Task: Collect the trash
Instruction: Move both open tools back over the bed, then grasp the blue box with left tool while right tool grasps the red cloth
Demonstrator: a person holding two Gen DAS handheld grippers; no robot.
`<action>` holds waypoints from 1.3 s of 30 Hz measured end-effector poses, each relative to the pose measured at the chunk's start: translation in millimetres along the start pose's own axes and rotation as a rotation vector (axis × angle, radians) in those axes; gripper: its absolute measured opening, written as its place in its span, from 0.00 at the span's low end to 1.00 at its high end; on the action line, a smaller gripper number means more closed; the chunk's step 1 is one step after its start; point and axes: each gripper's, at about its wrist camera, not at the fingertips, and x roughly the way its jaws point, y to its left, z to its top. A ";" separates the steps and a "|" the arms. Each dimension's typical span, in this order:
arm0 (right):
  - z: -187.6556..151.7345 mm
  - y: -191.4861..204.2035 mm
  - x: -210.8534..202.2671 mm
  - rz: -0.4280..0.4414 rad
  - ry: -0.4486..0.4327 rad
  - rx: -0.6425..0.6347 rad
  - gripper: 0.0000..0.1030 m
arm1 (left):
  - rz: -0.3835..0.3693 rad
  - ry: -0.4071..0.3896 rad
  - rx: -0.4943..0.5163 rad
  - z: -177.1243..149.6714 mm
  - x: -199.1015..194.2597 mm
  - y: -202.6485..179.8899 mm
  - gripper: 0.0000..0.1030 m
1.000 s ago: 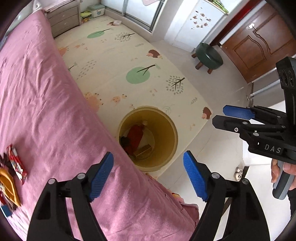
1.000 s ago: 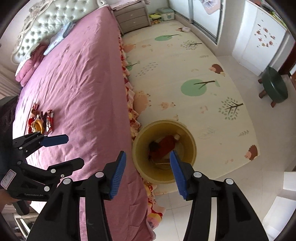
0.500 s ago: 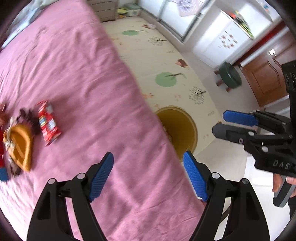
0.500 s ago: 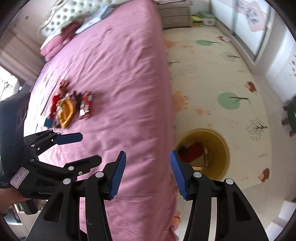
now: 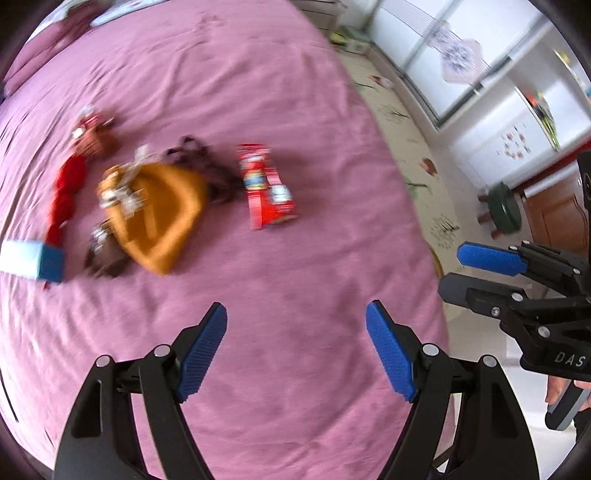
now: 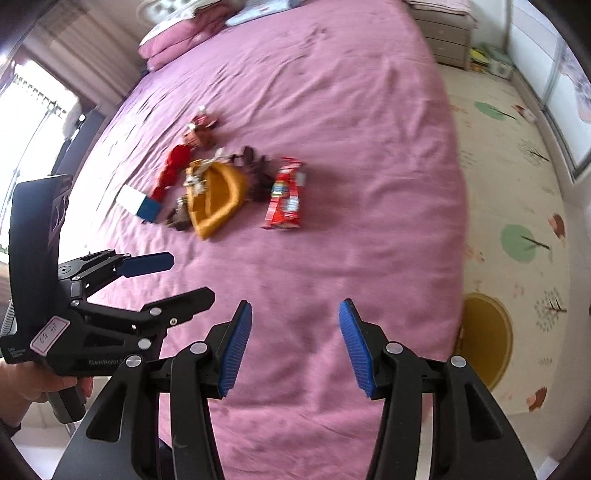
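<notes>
A heap of trash lies on the pink bedspread [image 5: 295, 110]: a red snack packet [image 5: 266, 186] [image 6: 285, 199], an orange wrapper [image 5: 159, 214] [image 6: 216, 201], a red wrapper [image 5: 66, 195], dark brown scraps [image 5: 207, 162] and a blue-and-white box [image 5: 31, 260] [image 6: 138, 203]. My left gripper [image 5: 295, 347] hangs open and empty over the bedspread, short of the heap. My right gripper [image 6: 295, 341] is also open and empty, to the right of the left one [image 6: 166, 280]. The yellow bin [image 6: 485, 347] stands on the floor by the bed's edge.
A patterned play mat [image 6: 517, 184] covers the floor right of the bed. A green stool [image 5: 504, 208] stands near a brown door [image 5: 557, 218]. Drawers [image 6: 443, 33] sit at the bed's far end, pillows [image 6: 173, 48] at its head. A hand [image 6: 33, 387] grips the left tool's handle.
Both grippers swung away from the yellow bin and over the bed. The trash heap moved from the left edge of view toward the middle. Both stayed empty at the same opening.
</notes>
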 end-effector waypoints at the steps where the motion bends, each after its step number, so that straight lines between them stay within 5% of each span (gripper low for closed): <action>1: 3.7 7.9 4.6 0.005 0.005 -0.010 0.48 | 0.009 -0.006 -0.022 -1.8 -2.9 12.4 0.75; 19: 76.4 153.9 111.1 0.084 0.102 -0.186 0.48 | 0.125 -0.034 -0.315 -10.5 -25.7 205.7 0.75; 39: 127.0 208.8 202.0 0.110 0.189 -0.250 0.48 | 0.121 -0.040 -0.661 15.7 7.8 344.4 0.75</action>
